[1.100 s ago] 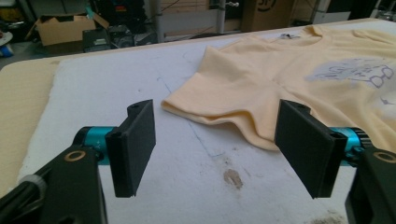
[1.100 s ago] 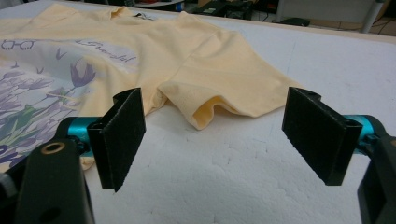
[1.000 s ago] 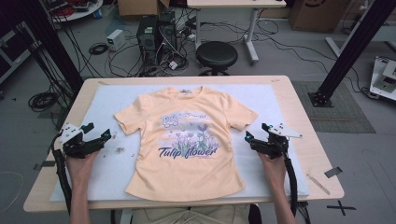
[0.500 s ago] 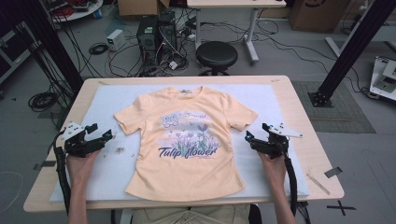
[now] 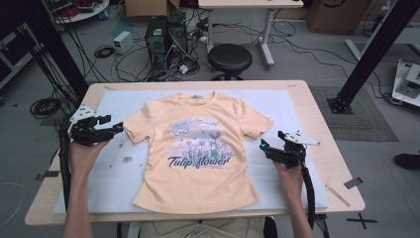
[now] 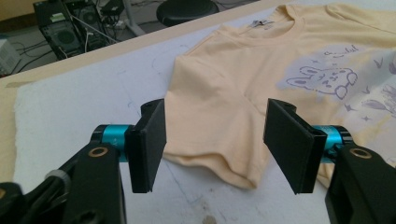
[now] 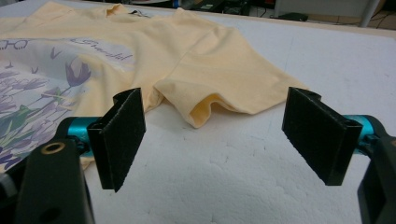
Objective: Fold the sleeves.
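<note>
Both grippers lined up on the sleeves of the shirt [image 5: 198, 148], which lies flat, print up, mid-table.

Left gripper [image 5: 116, 129] sits just off the left sleeve [image 6: 210, 126]; its jaws have just been closing, part-open now, nothing between them. Right gripper [image 5: 262, 145] is wide and empty, near the right sleeve [image 7: 224, 79]. We judge the best grip low at the cuff, one pad slid under the hem. The white mat [image 5: 292, 106] leaves bare room outside each sleeve; the table [image 5: 324, 124] edges are close behind the hands.

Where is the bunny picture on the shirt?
In the high view the bunny sits on the T-shirt chest, left of middle, just above the purple tulips.
</note>
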The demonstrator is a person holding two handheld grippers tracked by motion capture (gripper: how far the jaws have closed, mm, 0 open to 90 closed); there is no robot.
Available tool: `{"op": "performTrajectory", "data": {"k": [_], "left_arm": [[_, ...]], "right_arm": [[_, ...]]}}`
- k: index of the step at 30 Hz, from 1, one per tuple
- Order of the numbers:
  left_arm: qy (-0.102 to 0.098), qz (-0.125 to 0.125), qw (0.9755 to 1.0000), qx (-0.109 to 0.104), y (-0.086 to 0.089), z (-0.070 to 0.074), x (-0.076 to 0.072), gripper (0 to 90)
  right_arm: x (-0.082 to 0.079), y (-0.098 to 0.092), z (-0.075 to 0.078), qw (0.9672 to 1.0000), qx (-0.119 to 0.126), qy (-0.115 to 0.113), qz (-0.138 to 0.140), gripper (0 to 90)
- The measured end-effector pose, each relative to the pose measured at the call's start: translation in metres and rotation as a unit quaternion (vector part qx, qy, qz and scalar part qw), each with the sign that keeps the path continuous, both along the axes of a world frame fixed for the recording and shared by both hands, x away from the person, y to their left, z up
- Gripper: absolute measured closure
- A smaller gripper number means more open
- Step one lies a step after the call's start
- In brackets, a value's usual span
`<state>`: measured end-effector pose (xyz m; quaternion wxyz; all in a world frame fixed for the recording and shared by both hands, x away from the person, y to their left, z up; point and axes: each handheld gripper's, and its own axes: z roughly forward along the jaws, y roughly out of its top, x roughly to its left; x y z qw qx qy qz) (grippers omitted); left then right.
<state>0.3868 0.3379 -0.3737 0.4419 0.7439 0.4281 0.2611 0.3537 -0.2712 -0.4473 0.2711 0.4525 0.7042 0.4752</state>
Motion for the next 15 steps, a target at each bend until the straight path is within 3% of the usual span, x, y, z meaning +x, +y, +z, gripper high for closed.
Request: {"op": "performTrajectory", "data": {"k": [2, 3, 4, 10, 13, 14, 15], "left_arm": [[0.0, 0.001, 1.0, 0.001, -0.001, 0.003, 0.004, 40.1], [0.012, 0.0, 0.9999, 0.001, -0.002, 0.008, 0.014, 41.1], [0.012, 0.0, 0.9999, 0.001, -0.002, 0.008, 0.014, 41.2], [0.034, 0.0, 0.9994, 0.0, -0.001, 0.021, 0.046, 42.5], [0.036, 0.008, 0.9993, -0.008, 0.0, 0.018, 0.056, 43.7], [0.051, 0.014, 0.9986, -0.009, 0.002, 0.011, 0.062, 43.8], [0.051, 0.014, 0.9986, -0.009, 0.002, 0.011, 0.062, 43.8]], "right_arm": [[0.0, 0.0, 0.0, 1.0, -0.001, -0.001, 0.001, 21.9], [0.0, 0.0, 0.0, 1.0, -0.001, 0.0, 0.0, 21.9], [0.0, 0.0, 0.0, 1.0, -0.001, -0.001, 0.001, 21.9], [0.0, 0.0, 0.0, 1.0, 0.0, 0.001, 0.0, 21.9], [0.001, 0.0, 0.0, 1.0, -0.002, -0.002, 0.001, 21.9], [0.001, 0.0, 0.0, 1.0, -0.002, -0.001, 0.001, 21.9], [0.001, 0.0, 0.0, 1.0, -0.002, -0.001, 0.001, 21.9]]}}
